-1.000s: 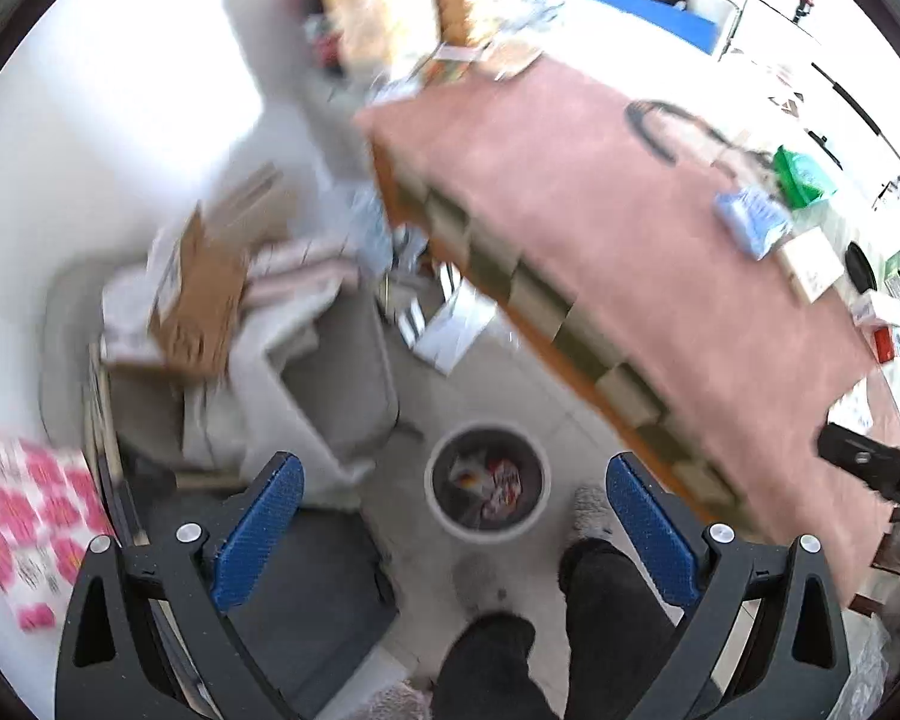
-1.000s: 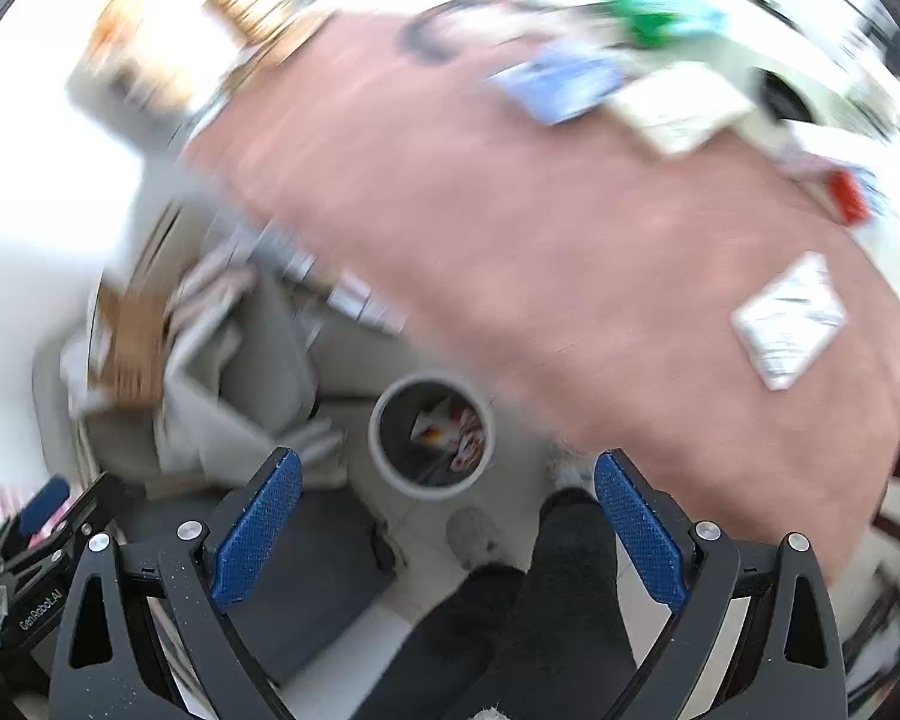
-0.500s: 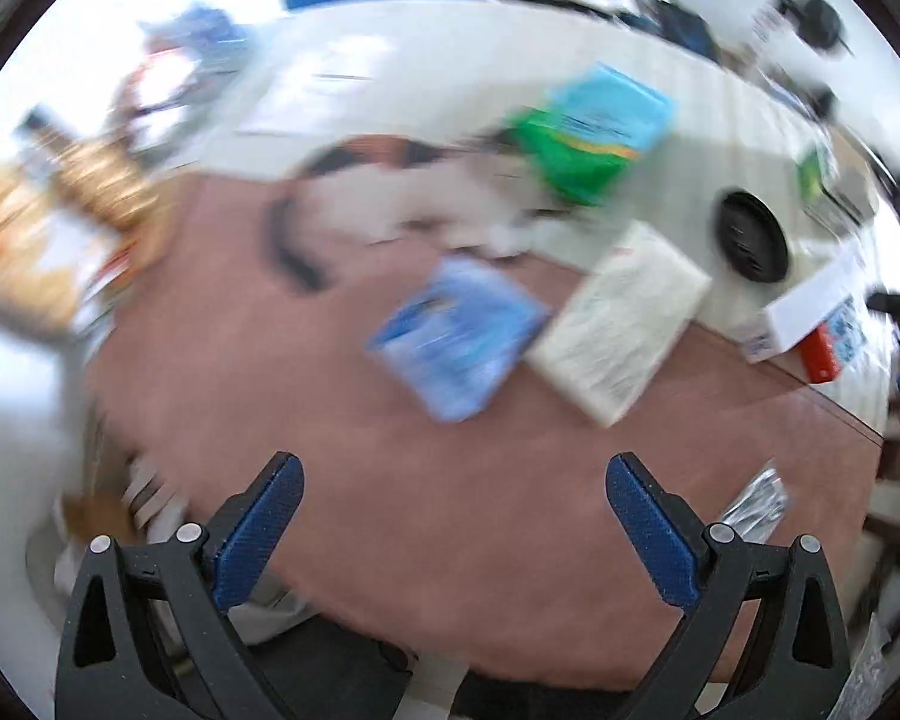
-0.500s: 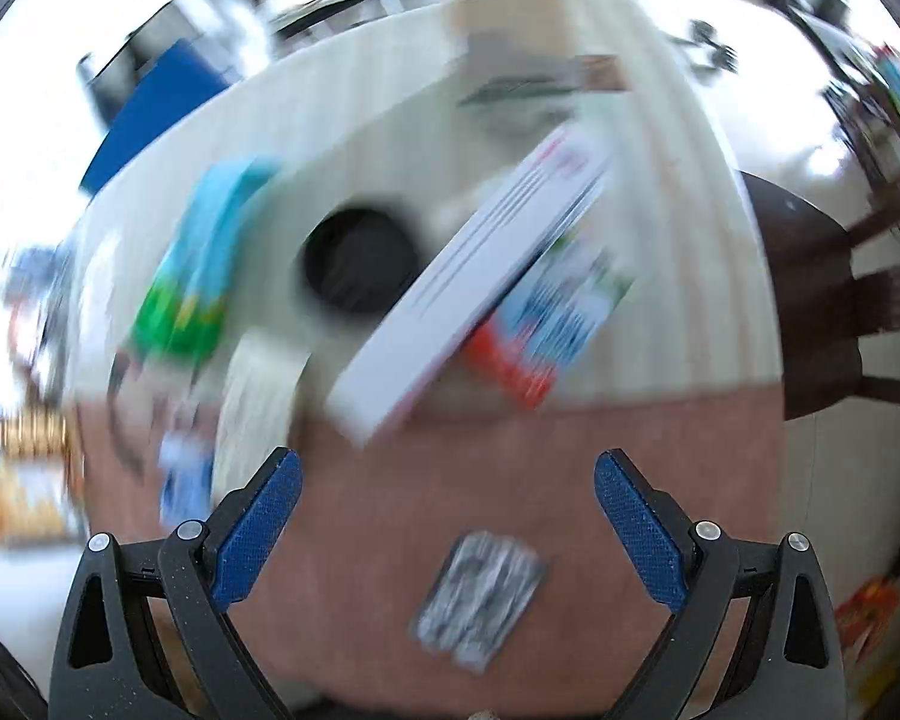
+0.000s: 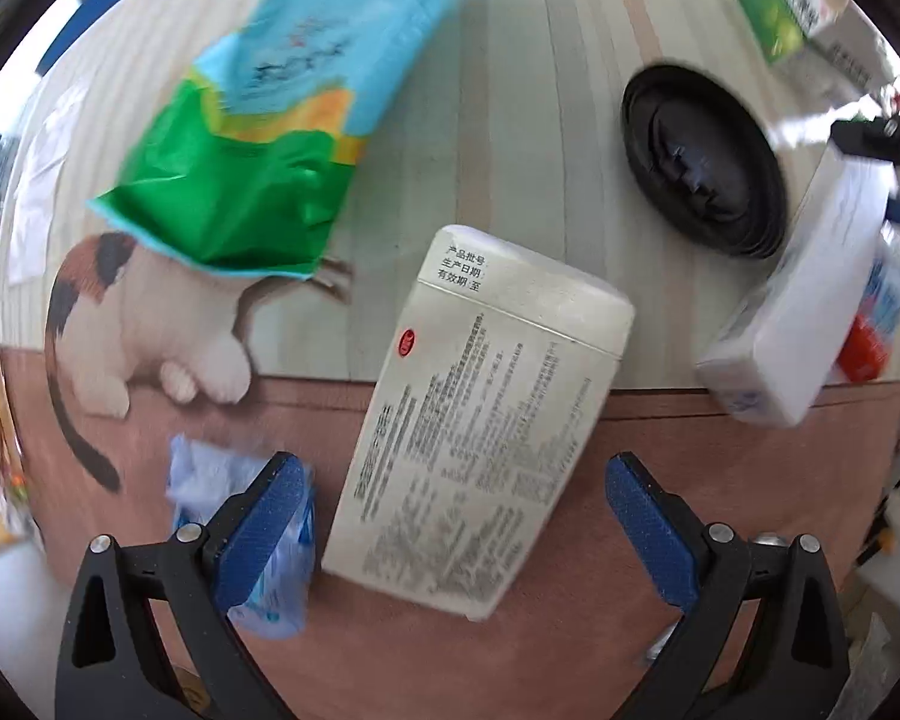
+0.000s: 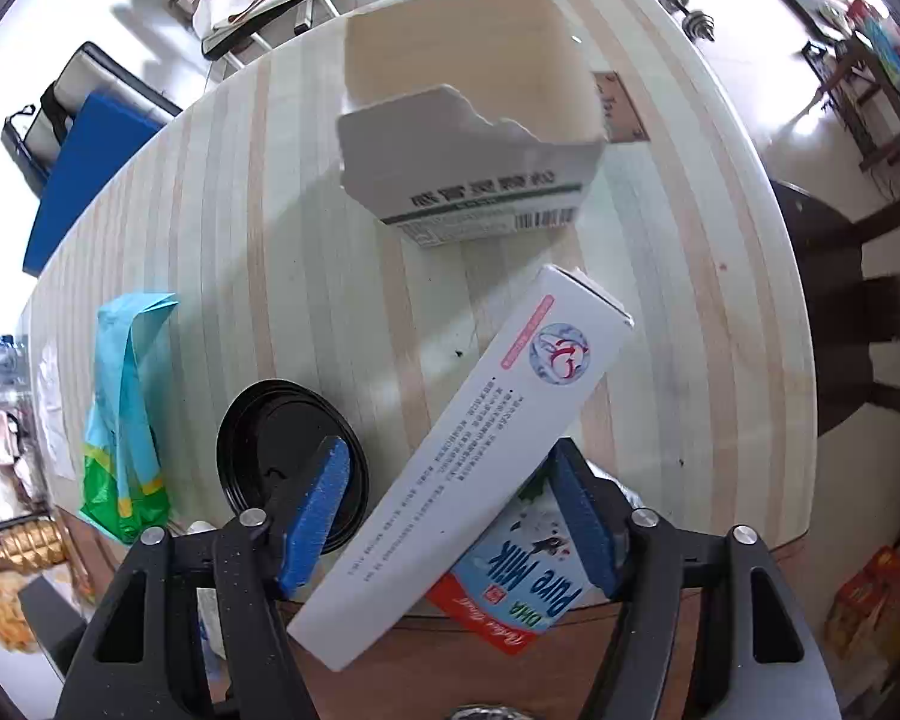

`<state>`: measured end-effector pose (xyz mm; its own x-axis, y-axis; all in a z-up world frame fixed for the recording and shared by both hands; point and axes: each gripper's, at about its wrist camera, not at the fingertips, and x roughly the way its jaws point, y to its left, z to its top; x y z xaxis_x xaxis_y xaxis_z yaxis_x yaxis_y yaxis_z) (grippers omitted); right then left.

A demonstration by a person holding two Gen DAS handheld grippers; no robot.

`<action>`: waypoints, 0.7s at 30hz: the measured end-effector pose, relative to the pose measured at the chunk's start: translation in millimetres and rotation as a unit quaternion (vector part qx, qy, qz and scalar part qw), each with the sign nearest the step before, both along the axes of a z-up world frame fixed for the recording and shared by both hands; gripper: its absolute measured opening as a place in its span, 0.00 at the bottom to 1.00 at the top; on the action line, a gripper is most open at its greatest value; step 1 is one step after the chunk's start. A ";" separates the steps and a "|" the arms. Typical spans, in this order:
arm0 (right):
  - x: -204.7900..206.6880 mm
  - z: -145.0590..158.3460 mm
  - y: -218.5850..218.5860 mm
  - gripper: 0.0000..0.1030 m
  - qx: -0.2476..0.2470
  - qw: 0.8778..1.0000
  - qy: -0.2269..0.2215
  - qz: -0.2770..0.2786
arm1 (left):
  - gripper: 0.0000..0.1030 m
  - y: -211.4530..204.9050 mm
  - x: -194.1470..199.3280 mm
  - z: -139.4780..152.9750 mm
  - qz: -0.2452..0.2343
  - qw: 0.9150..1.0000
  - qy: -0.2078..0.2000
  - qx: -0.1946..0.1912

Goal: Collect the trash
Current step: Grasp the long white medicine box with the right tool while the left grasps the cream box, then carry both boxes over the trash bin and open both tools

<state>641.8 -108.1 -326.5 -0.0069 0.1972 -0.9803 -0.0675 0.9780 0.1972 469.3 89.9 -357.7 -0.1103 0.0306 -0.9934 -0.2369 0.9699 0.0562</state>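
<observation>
Items on the table (image 6: 222,192), as I read them from my two cameras.

1. Long white box (image 6: 468,462): lies slantwise between the pads of my right claw (image 6: 453,516), whose jaws have just been closing around it. The pads look close to its sides, but I cannot tell whether they press yet.
2. Milk carton (image 6: 519,588): under the long white box, at the table's edge. Untouched.
3. Pale printed box (image 5: 480,438): flat on the brown cloth (image 5: 720,450), between the wide-open jaws of my left claw (image 5: 456,534). Not gripped.
4. Crumpled blue wrapper (image 5: 210,480): beside the left claw's left pad. Loose.
5. Green and blue bag (image 5: 288,120): farther back. Loose.
6. Black lid (image 5: 705,162): between the two boxes. Loose.
7. Torn grey carton (image 6: 468,138): far side. Loose.

Progress, by my judgement: most of the collecting is left. Everything listed still lies on the table; two boxes are about to be picked.
</observation>
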 end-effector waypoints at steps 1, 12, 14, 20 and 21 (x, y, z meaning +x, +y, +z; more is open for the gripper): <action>1.1 -0.4 3.1 0.61 0.000 1.000 -0.001 0.006 | 1.00 -0.5 1.2 -2.4 -0.004 1.000 0.004 0.001; -15.6 -32.9 5.2 0.62 -0.005 0.997 0.077 0.023 | 0.77 13.3 -24.0 -2.2 0.077 0.997 -0.009 0.007; -15.6 -32.4 8.9 0.59 -0.012 0.998 0.061 0.025 | 0.77 20.9 -32.5 0.5 0.102 0.995 -0.017 0.008; -30.2 -15.3 23.5 0.40 -0.009 0.999 0.021 0.039 | 0.77 32.8 -50.2 21.8 0.153 0.987 -0.051 0.007; -33.7 -11.1 25.8 0.40 -0.006 0.999 0.016 0.045 | 0.77 34.6 -53.1 26.4 0.157 0.986 -0.057 0.009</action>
<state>608.1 -82.3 -337.6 -0.0551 0.1823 -0.9817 -0.1487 0.9707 0.1886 416.2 124.5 -331.3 -0.0052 0.0308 -0.9995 -0.5307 0.8470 0.0289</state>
